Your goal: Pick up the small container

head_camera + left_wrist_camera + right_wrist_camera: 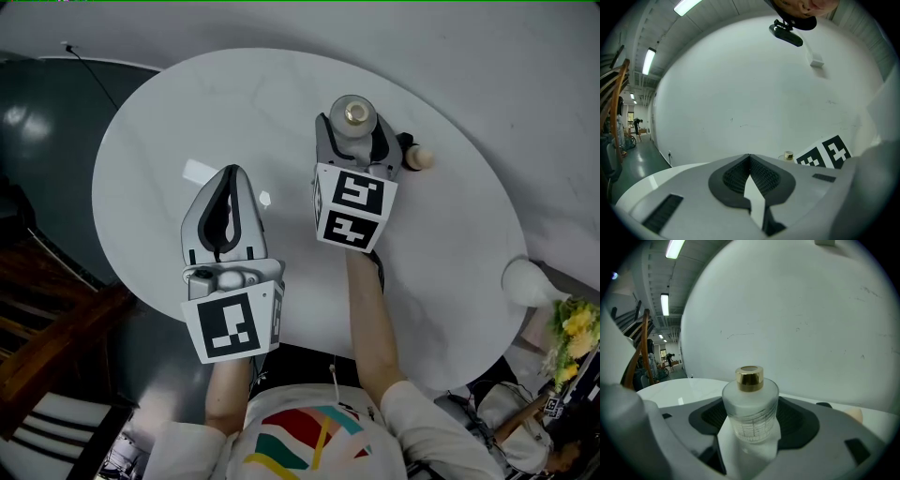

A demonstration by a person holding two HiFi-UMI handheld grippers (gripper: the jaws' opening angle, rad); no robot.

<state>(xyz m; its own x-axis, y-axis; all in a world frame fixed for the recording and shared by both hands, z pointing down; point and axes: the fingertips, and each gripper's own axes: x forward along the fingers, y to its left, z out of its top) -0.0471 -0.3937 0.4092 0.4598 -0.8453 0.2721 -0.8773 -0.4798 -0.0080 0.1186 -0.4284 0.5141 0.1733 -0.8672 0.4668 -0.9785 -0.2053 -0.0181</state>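
Observation:
The small container (354, 122) is a frosted glass bottle with a gold cap, at the far side of the round white table (159, 112). My right gripper (353, 141) is shut on the bottle (751, 413), one jaw on each side of its body; the bottle is upright. Whether it rests on the table is hidden. My left gripper (234, 173) hovers over the table's middle, left of the right one. Its jaws are shut and meet tip to tip (750, 158) with nothing between them. The bottle's gold cap (788, 155) shows past it to the right.
A small beige ball on a black piece (418, 157) lies just right of the bottle. A white slip (199, 172) and a small white scrap (264, 199) lie beside the left gripper. Off the table: a white rounded object (527, 281), yellow flowers (574, 333), a wooden chair (47, 319).

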